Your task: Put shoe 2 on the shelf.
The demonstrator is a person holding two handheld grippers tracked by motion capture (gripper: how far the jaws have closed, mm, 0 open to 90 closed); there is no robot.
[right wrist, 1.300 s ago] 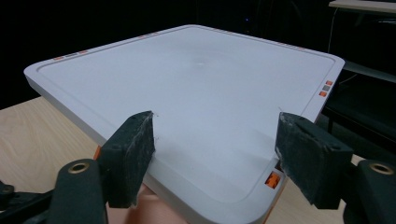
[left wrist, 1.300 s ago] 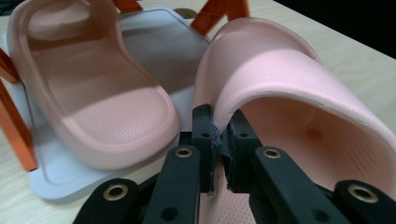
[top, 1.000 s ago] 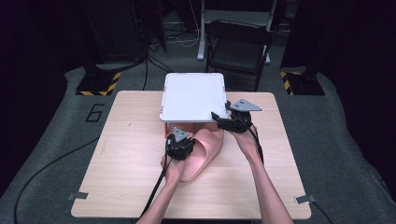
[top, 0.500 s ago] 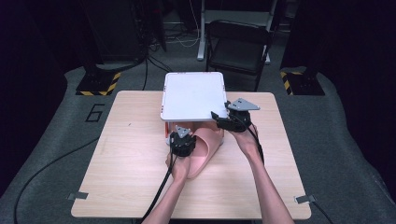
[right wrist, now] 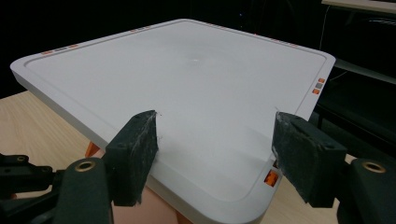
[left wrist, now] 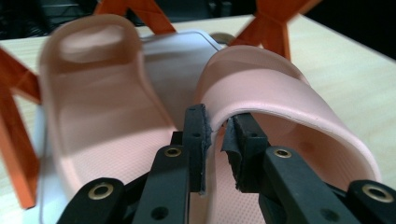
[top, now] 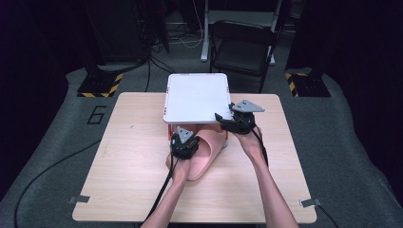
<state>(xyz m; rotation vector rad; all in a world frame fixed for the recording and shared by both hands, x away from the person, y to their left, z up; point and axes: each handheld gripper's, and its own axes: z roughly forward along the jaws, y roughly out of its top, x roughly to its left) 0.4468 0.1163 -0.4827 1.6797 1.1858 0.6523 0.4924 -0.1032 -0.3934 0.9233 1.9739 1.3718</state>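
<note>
The step in hand looks like putting a pair of pink slippers on the lower shelf of a small rack with orange legs and a white top board.

Nearest to the person, the left forearm comes up from the near edge of the wooden table [top: 119, 190], and the left gripper [top: 184, 144] points forward and a little down at the near slipper [top: 205, 156], which lies on the table with its toe end under the rack. In the left gripper view the jaws stand narrow around the edge of this slipper's strap [left wrist: 261, 79]; they have just been opening a little, and a thin gap shows at the pads, so I judge the grip is being released. The second slipper [left wrist: 93, 102] lies beside it on the pale lower shelf [left wrist: 173, 74], between the orange legs [left wrist: 18, 140].

Farther and to the right, the right gripper [top: 227, 122] is held level at the near right corner of the white top board [top: 196, 97]. Its jaws are wide, one on each side of that corner, and they do not press it.

The next move probably calls for drawing the left gripper straight back without dragging the slipper out.
</note>
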